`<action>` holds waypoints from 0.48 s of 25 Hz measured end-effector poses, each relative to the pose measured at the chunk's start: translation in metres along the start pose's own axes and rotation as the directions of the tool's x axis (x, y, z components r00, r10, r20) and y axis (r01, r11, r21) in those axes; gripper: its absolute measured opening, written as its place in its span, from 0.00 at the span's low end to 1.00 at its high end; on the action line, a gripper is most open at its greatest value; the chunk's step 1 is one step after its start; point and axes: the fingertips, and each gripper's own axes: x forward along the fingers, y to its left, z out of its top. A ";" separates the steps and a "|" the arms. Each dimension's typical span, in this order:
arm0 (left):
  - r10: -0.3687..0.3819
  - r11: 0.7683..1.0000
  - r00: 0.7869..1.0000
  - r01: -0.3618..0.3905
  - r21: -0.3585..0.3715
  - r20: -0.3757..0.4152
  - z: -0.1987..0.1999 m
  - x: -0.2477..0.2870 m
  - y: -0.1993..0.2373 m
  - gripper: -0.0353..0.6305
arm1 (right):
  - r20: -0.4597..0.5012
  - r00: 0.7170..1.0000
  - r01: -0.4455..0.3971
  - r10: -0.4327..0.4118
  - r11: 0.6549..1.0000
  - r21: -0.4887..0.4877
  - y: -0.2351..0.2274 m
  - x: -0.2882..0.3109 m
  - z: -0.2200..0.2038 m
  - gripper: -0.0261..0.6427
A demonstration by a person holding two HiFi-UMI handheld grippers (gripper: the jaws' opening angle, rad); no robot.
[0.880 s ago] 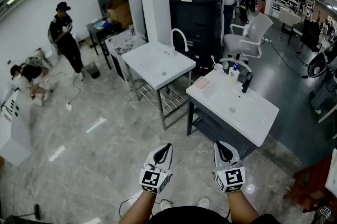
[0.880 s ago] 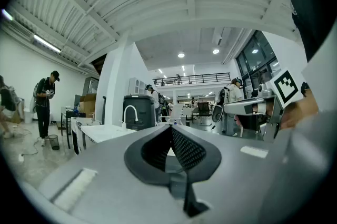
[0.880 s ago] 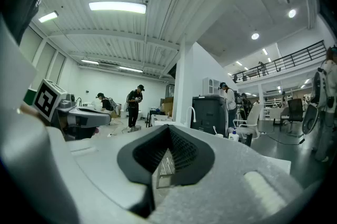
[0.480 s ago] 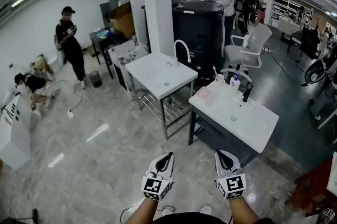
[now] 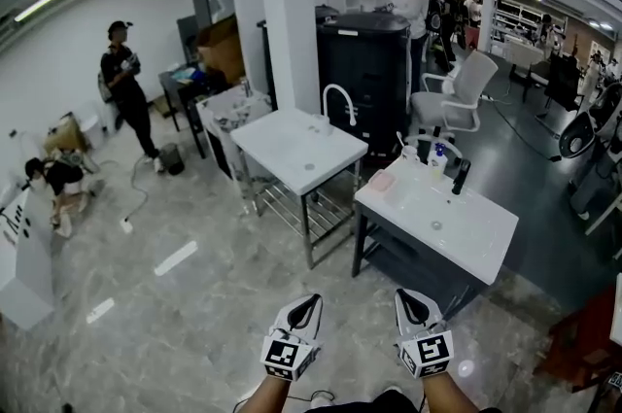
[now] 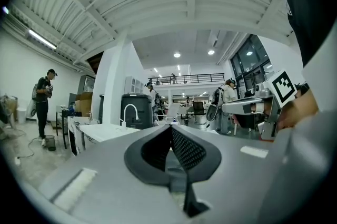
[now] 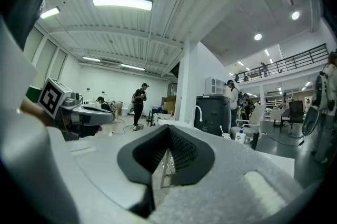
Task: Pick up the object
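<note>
Both grippers are held low in front of me, side by side above the grey marble floor. My left gripper [image 5: 307,302] is shut with nothing between its black pads, and in its own view the left gripper [image 6: 169,129] has its jaws meeting at the tip. My right gripper [image 5: 409,296] is also shut and empty, and in its own view the right gripper [image 7: 167,131] points at the sinks. Ahead to the right stands a white sink counter [image 5: 472,231] carrying a pink item [image 5: 379,180], a small bottle [image 5: 438,156] and a black faucet [image 5: 460,176]. Which object the task means I cannot tell.
A second white sink table [image 5: 282,141] with a curved white faucet [image 5: 337,100] stands further back. Behind it are a tall black cabinet [image 5: 366,61] and a white office chair [image 5: 459,90]. A person in black [image 5: 121,81] stands far left; another crouches on the floor [image 5: 53,180].
Both grippers have sunk lower in the head view and stayed shut. The view has tipped up slightly, showing more of the room beyond the sinks.
</note>
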 end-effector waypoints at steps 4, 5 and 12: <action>-0.017 1.000 1.000 0.017 -0.017 -0.014 -0.006 0.007 -0.001 0.07 | -0.018 1.000 0.001 -0.001 1.000 -0.002 -0.002 0.005 -0.004 0.04; -0.019 1.000 1.000 0.019 -0.019 -0.020 -0.009 0.010 0.000 0.07 | -0.024 1.000 0.005 -0.005 1.000 0.002 -0.005 0.008 -0.006 0.04; -0.008 1.000 0.999 0.008 -0.015 -0.040 -0.011 0.049 0.017 0.07 | -0.028 0.999 0.029 -0.028 0.999 0.013 -0.048 0.044 -0.010 0.04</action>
